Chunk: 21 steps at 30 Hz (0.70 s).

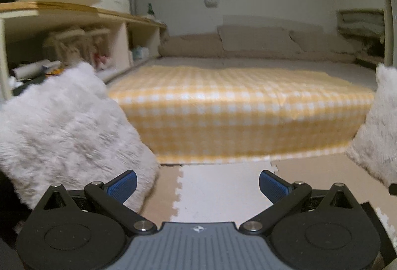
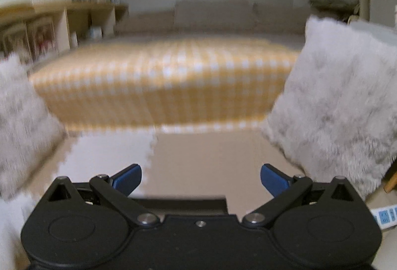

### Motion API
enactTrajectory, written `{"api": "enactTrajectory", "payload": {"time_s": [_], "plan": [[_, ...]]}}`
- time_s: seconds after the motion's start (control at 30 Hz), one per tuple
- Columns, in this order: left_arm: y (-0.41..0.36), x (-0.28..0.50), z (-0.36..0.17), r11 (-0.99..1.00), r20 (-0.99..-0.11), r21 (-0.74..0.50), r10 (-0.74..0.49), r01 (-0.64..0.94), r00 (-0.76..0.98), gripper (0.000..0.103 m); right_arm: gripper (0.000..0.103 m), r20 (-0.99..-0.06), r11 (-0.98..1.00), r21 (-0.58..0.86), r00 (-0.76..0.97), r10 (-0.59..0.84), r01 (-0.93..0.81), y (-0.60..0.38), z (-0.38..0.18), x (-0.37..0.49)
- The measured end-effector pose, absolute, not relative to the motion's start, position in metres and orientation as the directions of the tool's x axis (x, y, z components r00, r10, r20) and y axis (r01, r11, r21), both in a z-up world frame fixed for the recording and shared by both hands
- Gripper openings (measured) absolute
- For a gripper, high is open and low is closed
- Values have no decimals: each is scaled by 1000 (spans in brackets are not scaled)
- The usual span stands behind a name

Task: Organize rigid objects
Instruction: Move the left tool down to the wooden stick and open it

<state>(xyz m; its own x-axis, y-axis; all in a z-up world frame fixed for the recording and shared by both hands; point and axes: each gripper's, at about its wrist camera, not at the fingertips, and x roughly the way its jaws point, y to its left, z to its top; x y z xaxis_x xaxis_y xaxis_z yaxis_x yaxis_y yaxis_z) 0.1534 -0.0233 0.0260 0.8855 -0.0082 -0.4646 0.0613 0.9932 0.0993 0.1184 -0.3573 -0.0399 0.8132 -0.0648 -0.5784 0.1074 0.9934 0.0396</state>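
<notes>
both grippers hover low over the foam floor mat (image 1: pixel 223 185), left gripper (image 1: pixel 197 185) and right gripper (image 2: pixel 201 179) spread wide and empty. fluffy cushions (image 1: pixel 64 126) (image 2: pixel 340 106) lean at frame left and right, flanking the checked mattress (image 1: pixel 235 106); no rigid task object is discernible, likely on the shelves (image 1: pixel 74 11) at upper left.

Two furry cushions (image 1: pixel 67 128) (image 1: pixel 377 131), one checked mattress (image 1: pixel 235 108), two beige pillows (image 1: pixel 255 39) (image 1: pixel 322 42).

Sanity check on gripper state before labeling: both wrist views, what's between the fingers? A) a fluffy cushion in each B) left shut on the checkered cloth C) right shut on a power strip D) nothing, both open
D: the left gripper and right gripper both have blue pads spread wide over bare floor mat, nothing between them.
</notes>
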Motion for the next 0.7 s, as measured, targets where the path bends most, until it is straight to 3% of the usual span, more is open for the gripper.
{"api": "enactTrajectory", "payload": {"time_s": [0.07,0.13,0.33,0.4,0.5,0.7], "plan": [[-31,164,13,989,-487,113,-30,97,873,103,95,-621,991,39,781,-74,125,-364,-51,122],[-36,178,-1,985,-540,107,-54,132,840,103,79,-670,989,64,740,-59,137,-372,-63,127],[-36,209,-39,963,-622,66,-166,262,765,103,45,-782,976,147,623,14,163,-387,-93,136],[-36,218,-52,950,-631,83,-184,301,753,98,37,-813,964,202,579,66,174,-390,-101,138],[-38,229,-69,931,-657,85,-215,354,723,88,24,-852,971,153,522,36,181,-388,-109,143],[-43,252,-104,882,-719,59,-287,467,634,71,10,-903,978,101,429,13,185,-386,-123,149]]}}
